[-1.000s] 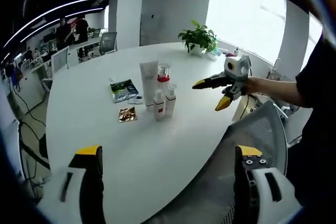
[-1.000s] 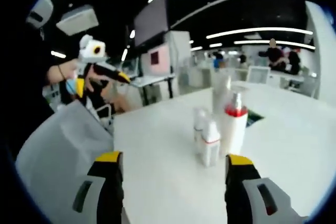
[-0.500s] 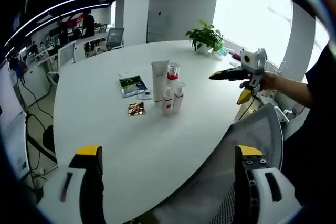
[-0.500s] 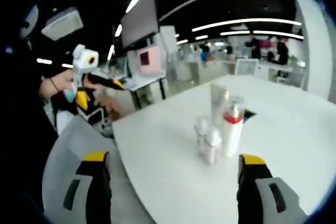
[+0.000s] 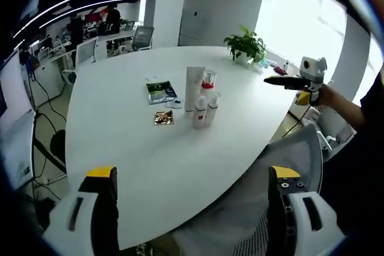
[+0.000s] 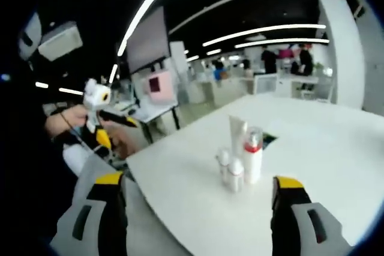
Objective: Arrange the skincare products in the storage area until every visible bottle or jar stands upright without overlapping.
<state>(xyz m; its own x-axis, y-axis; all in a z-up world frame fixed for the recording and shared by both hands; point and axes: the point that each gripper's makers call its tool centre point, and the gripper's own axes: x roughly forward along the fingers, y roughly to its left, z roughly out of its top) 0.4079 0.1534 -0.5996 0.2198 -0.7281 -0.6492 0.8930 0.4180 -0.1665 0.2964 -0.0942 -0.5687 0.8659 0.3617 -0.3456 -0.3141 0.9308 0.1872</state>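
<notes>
Several skincare products stand upright in a tight cluster on the white round table (image 5: 138, 148): a tall white tube (image 5: 193, 88), a clear bottle with a red band (image 5: 208, 85) and two small white bottles (image 5: 200, 112). My left gripper (image 5: 192, 175) is open and empty, well back from the table edge. The right gripper (image 5: 288, 88) hovers off the table's right side in a person's hand. In the right gripper view the same tube (image 6: 237, 136), red-band bottle (image 6: 252, 154) and small bottles (image 6: 234, 175) stand ahead of my open, empty right gripper (image 6: 198, 181); the left gripper (image 6: 117, 131) hangs at far left.
A green-black sachet (image 5: 161, 91) and a gold sachet (image 5: 163, 117) lie flat left of the cluster. A potted plant (image 5: 248, 45) stands at the table's far edge. A grey mesh chair (image 5: 264, 172) sits against the near edge. Desks and people fill the office behind.
Both grippers have drawn back from the table, so the cluster looks smaller and farther. The right gripper's jaws stand wider apart than a second ago. The products have not moved.
</notes>
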